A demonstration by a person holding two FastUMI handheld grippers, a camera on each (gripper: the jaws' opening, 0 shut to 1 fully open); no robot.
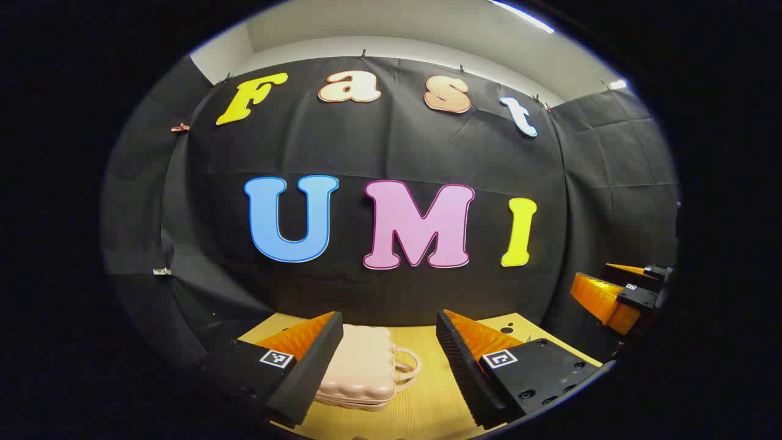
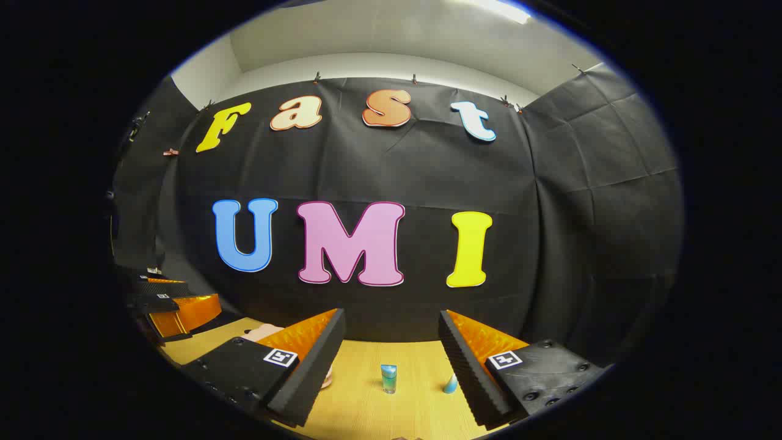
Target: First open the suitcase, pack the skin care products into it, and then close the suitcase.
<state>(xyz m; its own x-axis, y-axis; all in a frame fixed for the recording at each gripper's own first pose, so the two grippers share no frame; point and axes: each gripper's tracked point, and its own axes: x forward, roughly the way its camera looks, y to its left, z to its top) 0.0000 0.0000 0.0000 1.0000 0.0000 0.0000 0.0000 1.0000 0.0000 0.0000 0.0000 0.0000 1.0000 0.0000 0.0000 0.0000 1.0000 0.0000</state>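
A small pale pink suitcase [image 1: 360, 370] with a loop handle lies closed on the wooden table [image 1: 427, 397], partly behind my left gripper's left finger. My left gripper [image 1: 391, 360] hangs open above the table, nothing between its fingers. In the right gripper view, a small blue-green bottle [image 2: 388, 378] stands upright on the table between the fingers of my right gripper [image 2: 391, 360], which is open and holds nothing. A second light blue bottle [image 2: 451, 384] peeks out beside the right finger. A bit of the pink suitcase [image 2: 263, 333] shows behind the left finger.
The right gripper [image 1: 617, 293] appears at the right edge of the left gripper view. The left gripper [image 2: 174, 305] appears at the left edge of the right gripper view. The black cloth wall rises close behind the table's far edge.
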